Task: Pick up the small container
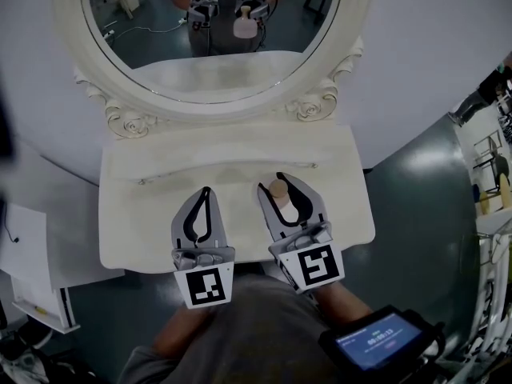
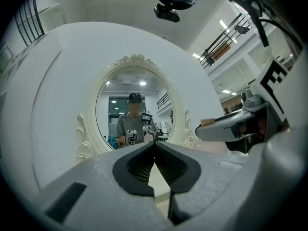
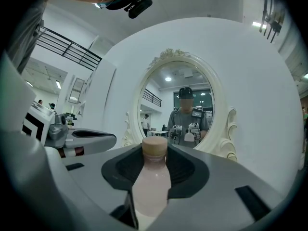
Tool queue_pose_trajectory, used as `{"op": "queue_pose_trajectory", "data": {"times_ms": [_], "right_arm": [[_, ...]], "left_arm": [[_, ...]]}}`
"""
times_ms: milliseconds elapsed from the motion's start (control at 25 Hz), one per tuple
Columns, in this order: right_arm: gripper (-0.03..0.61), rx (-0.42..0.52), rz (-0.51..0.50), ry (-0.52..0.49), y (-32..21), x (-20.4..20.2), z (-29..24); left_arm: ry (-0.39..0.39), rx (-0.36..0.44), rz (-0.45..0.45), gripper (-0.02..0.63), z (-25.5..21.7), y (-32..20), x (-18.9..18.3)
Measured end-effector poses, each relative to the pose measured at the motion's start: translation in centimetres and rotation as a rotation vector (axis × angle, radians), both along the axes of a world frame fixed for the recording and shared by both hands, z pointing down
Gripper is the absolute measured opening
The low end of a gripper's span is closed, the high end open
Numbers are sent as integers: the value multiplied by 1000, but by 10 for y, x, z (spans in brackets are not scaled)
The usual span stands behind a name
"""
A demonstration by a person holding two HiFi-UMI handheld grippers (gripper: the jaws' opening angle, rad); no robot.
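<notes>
The small container (image 1: 278, 190) is a pale pink bottle with a tan cap. My right gripper (image 1: 282, 184) is shut on it and holds it upright above the white vanity table (image 1: 136, 222). In the right gripper view the bottle (image 3: 151, 182) stands between the dark pads, its cap at the jaw tips of the right gripper (image 3: 155, 149). My left gripper (image 1: 206, 192) hovers beside it on the left, shut with nothing in it; its tips (image 2: 154, 144) meet in the left gripper view. The right gripper (image 2: 231, 127) shows there at the right.
An oval mirror (image 1: 212, 38) in an ornate white frame stands at the back of the table and reflects the person, both grippers and the bottle. A white stand with papers (image 1: 32, 254) is at the left. A device with a lit screen (image 1: 380, 341) sits at the lower right.
</notes>
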State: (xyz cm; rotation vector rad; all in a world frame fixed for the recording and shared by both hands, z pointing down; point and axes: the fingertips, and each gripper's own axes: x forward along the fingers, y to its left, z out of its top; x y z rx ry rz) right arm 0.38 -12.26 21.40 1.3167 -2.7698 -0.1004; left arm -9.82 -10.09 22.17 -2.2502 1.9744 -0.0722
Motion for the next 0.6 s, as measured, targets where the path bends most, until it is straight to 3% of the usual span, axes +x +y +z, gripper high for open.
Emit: {"op": "queue_pose_trajectory", "data": {"times_ms": [600], "right_arm": [[140,9,8,-4,0,2,-6]], "left_arm": [[-7,5,13,11,-5,1,5]]}}
